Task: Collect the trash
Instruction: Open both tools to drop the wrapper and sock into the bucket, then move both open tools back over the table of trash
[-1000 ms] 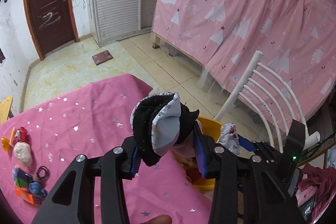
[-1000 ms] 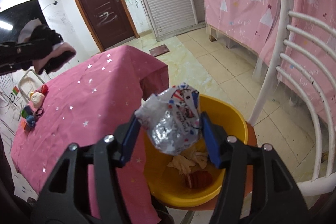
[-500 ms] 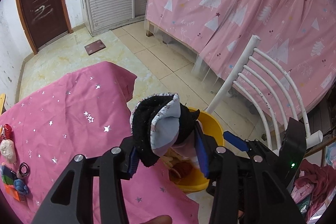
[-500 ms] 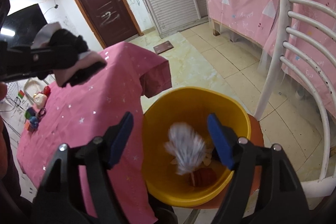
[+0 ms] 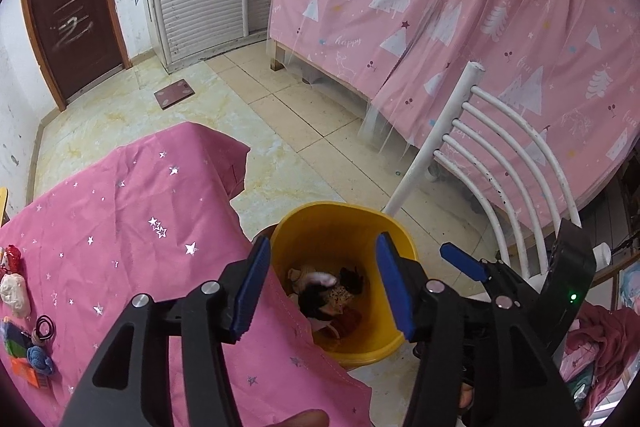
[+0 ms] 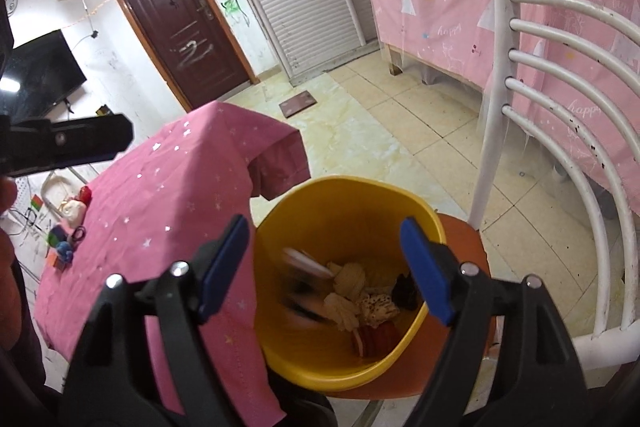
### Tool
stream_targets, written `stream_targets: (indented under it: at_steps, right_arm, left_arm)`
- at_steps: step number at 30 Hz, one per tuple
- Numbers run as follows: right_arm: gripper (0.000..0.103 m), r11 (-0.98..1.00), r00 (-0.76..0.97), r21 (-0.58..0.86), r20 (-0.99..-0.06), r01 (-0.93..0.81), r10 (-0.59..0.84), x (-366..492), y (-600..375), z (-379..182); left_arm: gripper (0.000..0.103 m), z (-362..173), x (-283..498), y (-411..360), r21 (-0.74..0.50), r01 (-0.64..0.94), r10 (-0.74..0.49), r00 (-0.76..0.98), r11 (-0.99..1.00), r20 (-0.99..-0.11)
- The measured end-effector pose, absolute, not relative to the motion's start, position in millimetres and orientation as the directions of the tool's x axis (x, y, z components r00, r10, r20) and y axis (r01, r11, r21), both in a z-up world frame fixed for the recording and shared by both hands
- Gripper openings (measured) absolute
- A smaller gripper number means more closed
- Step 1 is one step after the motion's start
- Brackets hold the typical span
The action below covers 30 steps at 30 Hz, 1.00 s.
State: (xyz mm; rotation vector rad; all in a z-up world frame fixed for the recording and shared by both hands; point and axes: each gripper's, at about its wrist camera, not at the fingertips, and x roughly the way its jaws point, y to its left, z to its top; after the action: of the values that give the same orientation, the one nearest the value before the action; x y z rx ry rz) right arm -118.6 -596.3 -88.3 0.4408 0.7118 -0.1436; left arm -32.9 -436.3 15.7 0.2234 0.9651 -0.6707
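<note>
Trash (image 6: 360,295) lies inside the yellow bin (image 6: 344,195), which stands on the orange chair seat (image 6: 464,239) just beside the pink-covered table (image 5: 120,227). Left gripper (image 5: 320,283) and right gripper (image 6: 324,267) both hover over the bin with jaws spread wide, holding nothing. Risk: a lowered finger could catch the rim and tip the bin off the seat.

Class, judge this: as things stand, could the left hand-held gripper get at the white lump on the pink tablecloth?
Probably yes. The left hand-held gripper is open and empty, and nothing lies over the white lump on the pink tablecloth.
</note>
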Motion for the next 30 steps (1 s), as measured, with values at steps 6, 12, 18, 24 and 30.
stream_targets:
  at_steps: [6, 12, 18, 24, 30]
  right_arm:
    - [0.075, 0.91, 0.751, 0.332, -0.659, 0.246, 0.038, -116, -583, -86]
    - [0.075, 0.921, 0.756, 0.319, -0.654, 0.224, 0.043, -113, -568, -79]
    - [0.075, 0.937, 0.753, 0.284, -0.657, 0.202, 0.037, -105, -547, -65]
    - [0.075, 0.957, 0.751, 0.251, -0.658, 0.143, 0.06, -85, -509, -49]
    - [0.075, 0.978, 0.745, 0.203, -0.659, 0.046, 0.102, -59, -457, -34]
  left_arm:
    - [0.048, 23, -36, -430, -0.113, 0.62, -0.435, 0.397, 0.776, -0.808]
    - [0.048, 34, -37, -416, -0.11, 0.62, -0.442, 0.413, 0.777, -0.796]
    - [0.048, 46, -29, -386, -0.123, 0.595, -0.448, 0.437, 0.794, -0.78]
    - [0.048, 58, -12, -335, -0.119, 0.543, -0.428, 0.489, 0.831, -0.76]
    - [0.048, 69, 8, -276, -0.111, 0.477, -0.391, 0.54, 0.872, -0.745]
